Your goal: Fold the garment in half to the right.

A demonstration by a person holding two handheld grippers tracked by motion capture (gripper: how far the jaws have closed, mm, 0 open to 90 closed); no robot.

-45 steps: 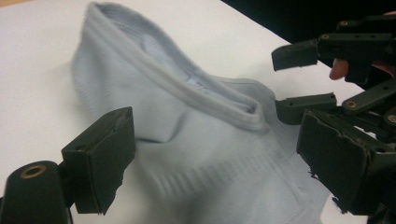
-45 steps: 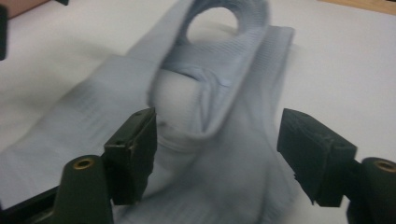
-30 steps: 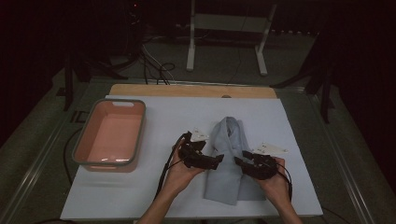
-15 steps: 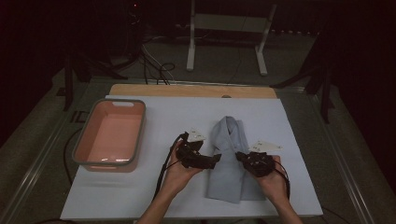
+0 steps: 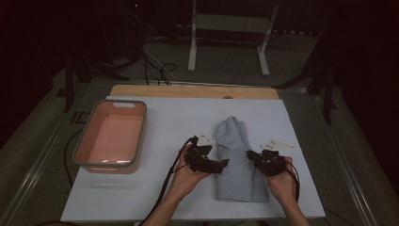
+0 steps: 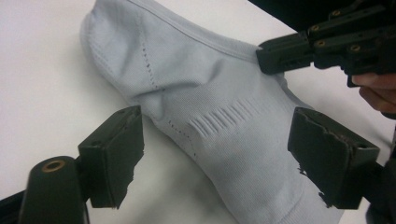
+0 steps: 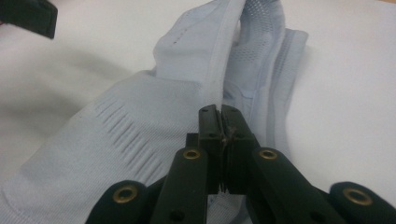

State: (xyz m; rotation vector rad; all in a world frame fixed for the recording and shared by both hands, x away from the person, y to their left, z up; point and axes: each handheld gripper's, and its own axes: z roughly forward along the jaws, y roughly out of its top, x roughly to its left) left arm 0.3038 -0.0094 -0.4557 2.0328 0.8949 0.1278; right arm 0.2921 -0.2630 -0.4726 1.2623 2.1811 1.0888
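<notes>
- Our right gripper [image 7: 222, 122] has its jaws pinched tight on the edge of the pale blue garment [image 7: 140, 140]; so thin a bite could slip when lifted.
- Our left gripper [image 6: 217, 158], jaws just closing yet wide, straddles the garment untouched; it may bunch the cloth.
- Beyond our left gripper, the pink bin [image 5: 111, 162] sits well apart.

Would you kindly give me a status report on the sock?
Right gripper shut on sock edge. Left gripper open, closing, astride it. Nothing obstructing.

A dim recording lab or studio, white-topped work table [image 5: 155, 197] on a wooden board, white metal stand frame [image 5: 230, 28] behind it, black cables [image 5: 157, 68] trailing across the grey floor, dark tripod legs [image 5: 324, 80] at the sides.
</notes>
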